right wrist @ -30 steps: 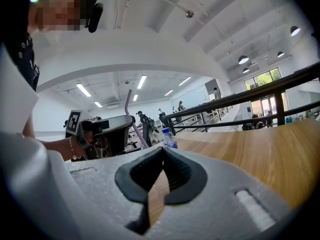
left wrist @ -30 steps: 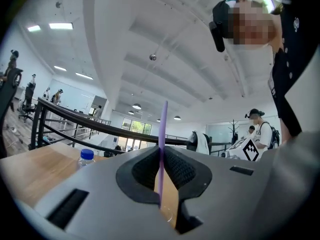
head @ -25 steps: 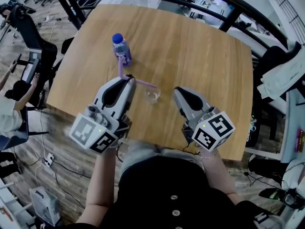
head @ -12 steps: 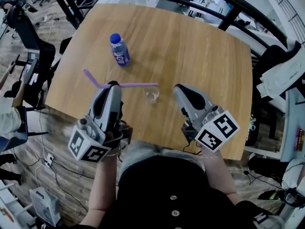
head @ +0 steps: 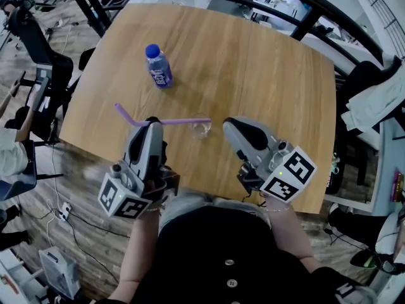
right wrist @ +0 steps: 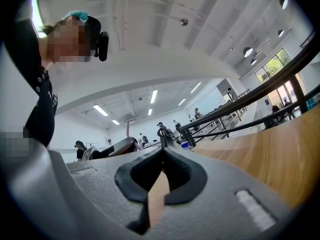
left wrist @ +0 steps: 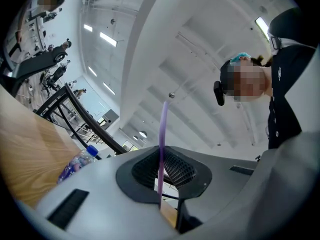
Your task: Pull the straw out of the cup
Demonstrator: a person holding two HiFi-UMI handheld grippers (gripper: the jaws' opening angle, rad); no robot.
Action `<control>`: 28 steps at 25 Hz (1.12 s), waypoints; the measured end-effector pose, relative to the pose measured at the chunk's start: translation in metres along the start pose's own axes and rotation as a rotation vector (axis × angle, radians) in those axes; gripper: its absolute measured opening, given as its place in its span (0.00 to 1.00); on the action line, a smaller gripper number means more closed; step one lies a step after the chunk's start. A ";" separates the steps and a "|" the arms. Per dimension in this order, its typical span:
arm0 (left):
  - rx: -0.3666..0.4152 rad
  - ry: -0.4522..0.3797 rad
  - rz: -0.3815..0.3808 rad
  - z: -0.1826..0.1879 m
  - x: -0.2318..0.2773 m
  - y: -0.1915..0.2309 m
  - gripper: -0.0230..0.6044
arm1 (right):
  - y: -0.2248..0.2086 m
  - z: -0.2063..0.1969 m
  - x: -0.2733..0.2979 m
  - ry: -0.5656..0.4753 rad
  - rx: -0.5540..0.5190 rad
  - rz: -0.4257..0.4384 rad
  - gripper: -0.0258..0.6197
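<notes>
A purple bendy straw (head: 180, 121) lies level above the wooden table (head: 253, 62), clamped across the tips of my left gripper (head: 152, 122). Its bent short end (head: 124, 113) sticks out to the left, and its long end reaches to just over the rim of the small clear cup (head: 202, 129). In the left gripper view the straw (left wrist: 163, 129) stands up between the shut jaws of the left gripper (left wrist: 161, 156). My right gripper (head: 228, 124) sits just right of the cup, apart from it. In its own view the right gripper (right wrist: 161, 155) has its jaws together with nothing between them.
A plastic bottle (head: 158, 66) with a blue cap and purple label stands upright at the table's far left, also seen as the bottle (left wrist: 75, 161). A black rail (head: 304, 24) runs behind the table. A chair with clothes (head: 373, 100) stands to the right.
The straw has come out of the cup and swung level in my left gripper, which rolled and drew back a little towards the near edge. The right gripper shifted slightly towards the cup.
</notes>
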State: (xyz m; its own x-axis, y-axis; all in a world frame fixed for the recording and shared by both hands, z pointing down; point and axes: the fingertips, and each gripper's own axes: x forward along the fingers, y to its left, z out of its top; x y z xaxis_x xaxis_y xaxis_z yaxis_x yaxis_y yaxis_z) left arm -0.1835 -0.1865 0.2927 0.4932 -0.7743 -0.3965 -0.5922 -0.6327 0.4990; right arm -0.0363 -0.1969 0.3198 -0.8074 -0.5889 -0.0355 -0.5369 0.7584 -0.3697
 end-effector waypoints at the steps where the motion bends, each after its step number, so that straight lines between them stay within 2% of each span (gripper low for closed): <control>1: -0.009 -0.001 0.004 -0.002 -0.001 0.002 0.10 | 0.000 -0.001 0.001 0.001 0.003 0.005 0.04; 6: -0.064 -0.026 0.038 -0.005 -0.007 0.015 0.10 | -0.003 -0.007 0.002 0.028 0.001 -0.005 0.04; 15: -0.110 -0.056 0.097 -0.010 -0.021 0.033 0.10 | -0.006 -0.020 0.003 0.074 0.013 -0.007 0.04; 28: -0.135 -0.080 0.146 -0.012 -0.028 0.039 0.10 | -0.003 -0.026 0.006 0.103 0.001 0.019 0.04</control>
State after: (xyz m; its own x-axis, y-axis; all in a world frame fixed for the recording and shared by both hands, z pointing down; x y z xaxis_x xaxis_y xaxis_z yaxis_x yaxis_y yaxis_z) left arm -0.2126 -0.1896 0.3326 0.3532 -0.8596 -0.3694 -0.5605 -0.5105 0.6521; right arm -0.0458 -0.1955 0.3449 -0.8384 -0.5424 0.0533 -0.5210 0.7688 -0.3709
